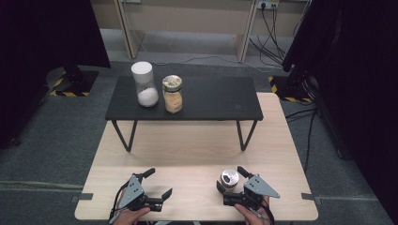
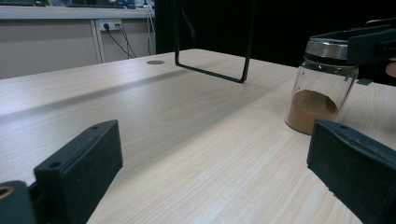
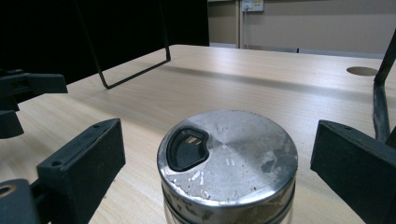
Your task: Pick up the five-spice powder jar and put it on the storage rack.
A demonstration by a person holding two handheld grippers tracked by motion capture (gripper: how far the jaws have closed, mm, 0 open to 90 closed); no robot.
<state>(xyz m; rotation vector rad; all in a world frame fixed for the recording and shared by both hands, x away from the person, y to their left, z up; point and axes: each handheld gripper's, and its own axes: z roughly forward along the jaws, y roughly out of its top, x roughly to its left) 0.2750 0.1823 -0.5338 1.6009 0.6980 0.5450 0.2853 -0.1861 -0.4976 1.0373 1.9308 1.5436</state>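
The small glass jar of brown powder with a metal lid (image 1: 229, 179) stood on the near right of the pale wooden table (image 1: 187, 145), between the spread jaws of the right gripper (image 1: 231, 179), not yet clamped. The left gripper (image 1: 156, 183) lay open and empty at near left. Next, closing squarely on the jar seemed called for.

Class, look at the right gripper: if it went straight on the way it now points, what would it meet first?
Probably the small glass jar with the round metal lid. It stands between the open black jaws of the right gripper, apparently untouched, so the jar's side would likely reach the gripper's body first; depth is unclear.
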